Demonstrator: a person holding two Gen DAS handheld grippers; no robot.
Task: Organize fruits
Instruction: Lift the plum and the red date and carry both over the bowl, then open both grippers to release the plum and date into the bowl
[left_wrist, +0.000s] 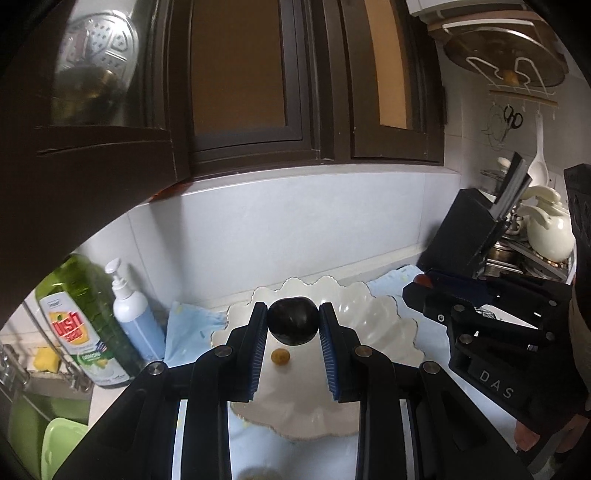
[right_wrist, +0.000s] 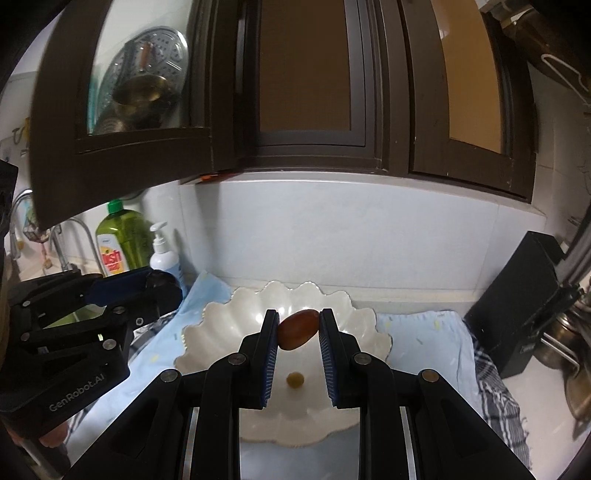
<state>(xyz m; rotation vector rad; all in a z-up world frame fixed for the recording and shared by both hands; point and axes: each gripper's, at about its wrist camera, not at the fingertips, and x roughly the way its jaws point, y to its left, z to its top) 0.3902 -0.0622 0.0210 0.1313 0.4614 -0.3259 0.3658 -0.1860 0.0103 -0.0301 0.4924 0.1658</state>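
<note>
My left gripper (left_wrist: 293, 320) is shut on a dark, almost black round fruit (left_wrist: 291, 321) and holds it above a white scalloped plate (left_wrist: 384, 325). One small yellow-green grape (left_wrist: 280, 357) lies on that plate under the fruit. My right gripper (right_wrist: 298, 328) is shut on a reddish-brown oval fruit (right_wrist: 297, 328), also above the plate (right_wrist: 221, 321), where the same grape (right_wrist: 295, 379) shows. The right gripper's body (left_wrist: 491, 321) appears at the right of the left wrist view. At the left of the right wrist view is the left gripper's body (right_wrist: 74, 317).
The plate rests on a light blue cloth (right_wrist: 424, 332) on a counter. A green dish soap bottle (left_wrist: 77, 317) and a white pump bottle (left_wrist: 133, 314) stand at the left by a sink. A black knife block (right_wrist: 517, 299) is at the right. Dark wall cabinets (right_wrist: 295, 92) hang overhead.
</note>
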